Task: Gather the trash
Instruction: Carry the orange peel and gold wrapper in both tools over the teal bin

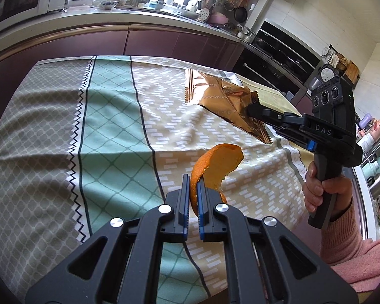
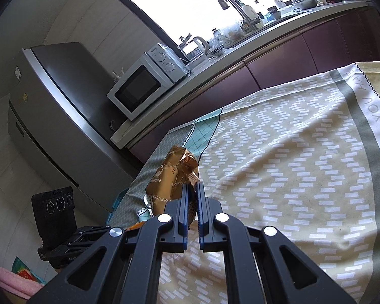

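Your left gripper point(image 1: 193, 190) has its blue-padded jaws pinched nearly closed on a curled piece of orange peel point(image 1: 215, 167), which is lifted clear of the tablecloth point(image 1: 109, 131) above the table's near half, toward its right side. Your right gripper point(image 2: 193, 197) is likewise clamped almost shut, on a crumpled gold snack wrapper point(image 2: 172, 177); in the left wrist view that wrapper point(image 1: 223, 101) hangs off the cloth near the table's far right corner, with your right hand point(image 1: 321, 190) on the handle out past the right edge. The two grippers are well apart. The cloth's grey and green panels toward the left edge lie bare, and so does the beige panel under the right gripper. Beyond the far edge runs the maroon cabinet front point(image 1: 164, 40) with the microwave point(image 2: 144, 81) on the counter, and the fridge point(image 2: 50, 106) stands off the far left corner.
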Available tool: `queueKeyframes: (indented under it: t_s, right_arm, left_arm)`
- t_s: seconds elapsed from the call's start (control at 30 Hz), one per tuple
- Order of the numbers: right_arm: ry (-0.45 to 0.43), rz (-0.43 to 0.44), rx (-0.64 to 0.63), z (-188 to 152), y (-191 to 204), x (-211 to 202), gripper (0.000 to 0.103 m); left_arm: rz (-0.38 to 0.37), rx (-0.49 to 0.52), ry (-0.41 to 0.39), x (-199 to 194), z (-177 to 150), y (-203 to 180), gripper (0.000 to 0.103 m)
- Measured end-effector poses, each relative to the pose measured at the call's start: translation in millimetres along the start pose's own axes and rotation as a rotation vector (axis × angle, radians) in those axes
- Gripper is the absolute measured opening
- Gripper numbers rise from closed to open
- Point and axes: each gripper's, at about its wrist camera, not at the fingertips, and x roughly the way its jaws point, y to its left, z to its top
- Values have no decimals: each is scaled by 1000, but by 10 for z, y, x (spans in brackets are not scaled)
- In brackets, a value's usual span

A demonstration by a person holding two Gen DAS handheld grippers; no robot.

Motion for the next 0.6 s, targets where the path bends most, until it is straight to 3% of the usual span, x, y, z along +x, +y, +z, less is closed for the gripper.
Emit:
queueKeyframes:
  t_s: [0.6]
  right_arm:
    - [26, 72, -39, -42, 309, 187, 5]
  left_arm:
    - [71, -18, -51, -317, -14, 231, 6]
